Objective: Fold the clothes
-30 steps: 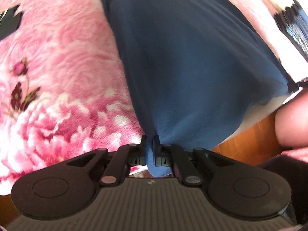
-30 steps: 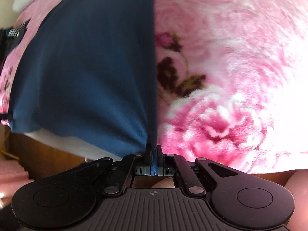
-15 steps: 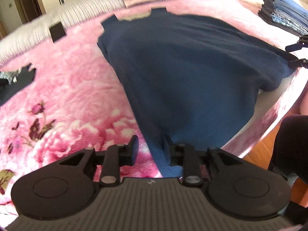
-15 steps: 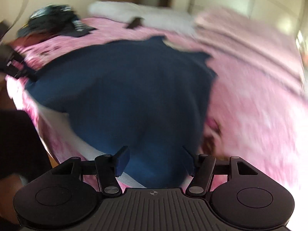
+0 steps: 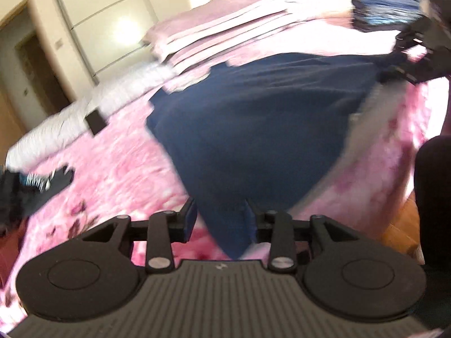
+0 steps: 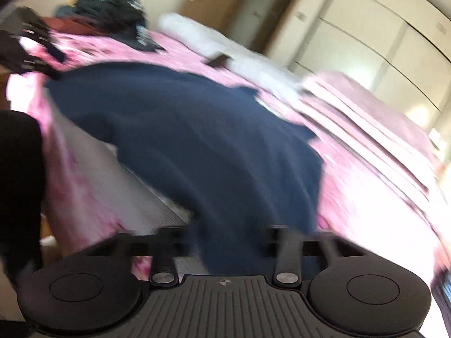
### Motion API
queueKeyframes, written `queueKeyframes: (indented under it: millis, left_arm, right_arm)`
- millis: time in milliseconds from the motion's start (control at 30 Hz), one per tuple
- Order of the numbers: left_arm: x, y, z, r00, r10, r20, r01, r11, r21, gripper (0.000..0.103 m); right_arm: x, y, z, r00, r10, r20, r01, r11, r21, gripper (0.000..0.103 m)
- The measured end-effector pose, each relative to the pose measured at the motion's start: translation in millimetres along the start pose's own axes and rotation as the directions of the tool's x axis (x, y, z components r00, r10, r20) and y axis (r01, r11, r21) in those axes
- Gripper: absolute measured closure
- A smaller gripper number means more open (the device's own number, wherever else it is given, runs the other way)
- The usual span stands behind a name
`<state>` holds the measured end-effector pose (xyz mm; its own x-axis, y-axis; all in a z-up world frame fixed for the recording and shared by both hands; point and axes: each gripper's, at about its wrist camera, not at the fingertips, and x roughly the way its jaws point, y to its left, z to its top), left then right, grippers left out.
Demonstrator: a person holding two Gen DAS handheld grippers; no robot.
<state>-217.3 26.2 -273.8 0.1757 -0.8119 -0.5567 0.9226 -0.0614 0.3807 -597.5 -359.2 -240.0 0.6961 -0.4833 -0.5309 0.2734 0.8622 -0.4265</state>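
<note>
Navy fabric, a dark blue garment (image 5: 253,129), lies spread over a pink floral blanket (image 5: 112,169) on the bed, one corner draping past the bed's near edge. In the left wrist view that corner tapers to a point that sits between the fingers of the left gripper (image 5: 220,217); the jaws stand apart and are opening, and neither pad presses the cloth, so the corner lies loose between them. At the upper right of this view the right gripper (image 5: 406,56) shows at the garment's far corner, too blurred to read.

In the right wrist view the garment (image 6: 197,140) runs down to the right gripper (image 6: 228,239), whose jaws are closing with cloth hanging between the fingers. Motion blur hides the pads, so whether they already pinch the fabric cannot be told. The left gripper (image 6: 31,48) shows at the upper left edge, by the garment's other corner.

Beyond the garment, folded pink bedding (image 5: 220,25) is stacked near the wardrobe, a pile of folded blue clothes (image 5: 386,2) sits at the far right of the left view, and a dark heap of clothes (image 6: 112,11) rests at the other end of the bed. A small black object (image 5: 95,121) lies beside the white pillow.
</note>
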Motion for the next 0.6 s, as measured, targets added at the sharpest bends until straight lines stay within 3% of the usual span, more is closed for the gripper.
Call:
queueKeyframes:
  millis: [100, 167, 267, 467, 600]
  left_arm:
    - [-4.8, -28.0, 4.6, 0.999, -0.034, 0.024, 0.031, 0.989, 0.143, 0.063]
    - [2.7, -45.6, 5.9, 0.999, -0.039, 0.023, 0.032, 0.968, 0.25, 0.062]
    - [14.2, -61.6, 4.3, 0.999, -0.04, 0.02, 0.031, 0.944, 0.329, 0.065]
    - [30.8, -61.7, -0.2, 0.999, -0.047, 0.025, 0.035, 0.93, 0.366, 0.07]
    - [27.2, -58.6, -3.4, 0.996, -0.089, 0.014, 0.079, 0.93, 0.358, 0.091]
  right_arm:
    - [-9.0, 6.2, 0.9, 0.998, -0.061, -0.029, 0.06, 0.998, -0.025, 0.091]
    - [-16.1, 7.8, -0.6, 0.997, -0.071, -0.043, 0.07, 0.997, -0.028, 0.103]
    - [-28.0, 2.9, -4.1, 0.995, -0.081, -0.052, 0.082, 0.997, 0.006, 0.103]
    - [-53.5, -24.0, -23.5, 0.98, -0.176, -0.094, 0.187, 0.975, 0.121, 0.103]
    - [-58.9, -3.3, -18.6, 0.99, -0.136, -0.042, 0.137, 0.99, 0.023, 0.103]
